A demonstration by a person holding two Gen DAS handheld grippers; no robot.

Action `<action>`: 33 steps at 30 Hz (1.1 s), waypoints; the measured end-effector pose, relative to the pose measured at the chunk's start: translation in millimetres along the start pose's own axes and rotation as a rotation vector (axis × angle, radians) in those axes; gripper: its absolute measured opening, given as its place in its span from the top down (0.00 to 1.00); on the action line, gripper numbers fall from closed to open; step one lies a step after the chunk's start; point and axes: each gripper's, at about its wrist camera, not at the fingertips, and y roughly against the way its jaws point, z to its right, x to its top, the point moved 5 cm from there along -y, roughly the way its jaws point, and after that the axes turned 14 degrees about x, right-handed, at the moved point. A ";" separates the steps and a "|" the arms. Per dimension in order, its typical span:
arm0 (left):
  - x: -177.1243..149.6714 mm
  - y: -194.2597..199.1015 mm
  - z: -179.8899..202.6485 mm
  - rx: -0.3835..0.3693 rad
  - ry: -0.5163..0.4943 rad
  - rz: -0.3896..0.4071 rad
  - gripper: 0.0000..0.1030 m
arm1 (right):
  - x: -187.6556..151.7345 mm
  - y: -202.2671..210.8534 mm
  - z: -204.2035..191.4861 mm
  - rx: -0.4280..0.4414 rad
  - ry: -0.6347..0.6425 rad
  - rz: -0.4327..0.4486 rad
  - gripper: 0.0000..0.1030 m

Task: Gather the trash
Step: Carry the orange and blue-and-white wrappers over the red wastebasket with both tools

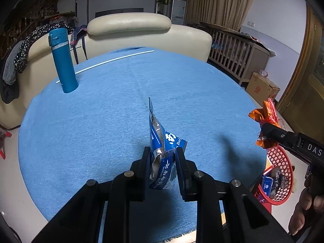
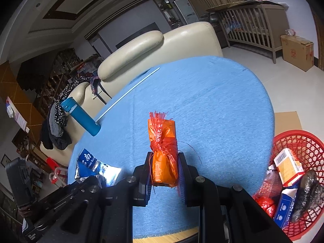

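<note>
Beside red basket (image 2: 291, 141), already part-filled w/ trash: left gripper (image 1: 163, 154) clamped blue wrapper (image 1: 160, 141), right gripper (image 2: 164, 160) clamped orange packet (image 2: 163, 151); both awaited drop-in.

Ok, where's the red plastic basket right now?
The red plastic mesh basket sits low at the right in both wrist views, just off the right edge of the blue cloth-covered table.

Left gripper (image 1: 163, 151) and right gripper (image 2: 163, 157) both clamped, angled downward.
</note>
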 end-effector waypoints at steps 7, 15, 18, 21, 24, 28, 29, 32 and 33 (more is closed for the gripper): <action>-0.9 3.1 11.3 -0.013 -0.030 0.006 0.76 | -2.8 19.1 12.7 -0.019 -0.024 0.027 0.77; -1.1 8.9 28.4 -0.025 -0.072 0.017 0.76 | -3.0 40.9 28.2 -0.035 -0.048 0.061 0.77; -0.7 11.3 37.0 -0.035 -0.091 0.023 0.76 | -3.3 53.4 39.0 -0.050 -0.064 0.080 0.77; -1.9 13.6 46.8 -0.046 -0.113 0.025 0.76 | -3.9 65.3 49.7 -0.067 -0.081 0.098 0.77; -3.6 16.1 56.8 -0.056 -0.137 0.028 0.76 | -6.4 80.1 64.3 -0.090 -0.104 0.119 0.77; -5.5 20.0 70.2 -0.066 -0.176 0.036 0.76 | -10.6 98.6 86.7 -0.121 -0.140 0.145 0.77; -5.4 20.5 73.6 -0.069 -0.182 0.036 0.76 | -11.9 102.2 92.1 -0.128 -0.150 0.150 0.77; -5.8 21.8 84.9 -0.082 -0.204 0.034 0.76 | -15.9 113.9 109.0 -0.152 -0.177 0.164 0.77; -6.1 22.9 89.8 -0.087 -0.215 0.037 0.76 | -18.0 118.6 115.8 -0.161 -0.188 0.168 0.77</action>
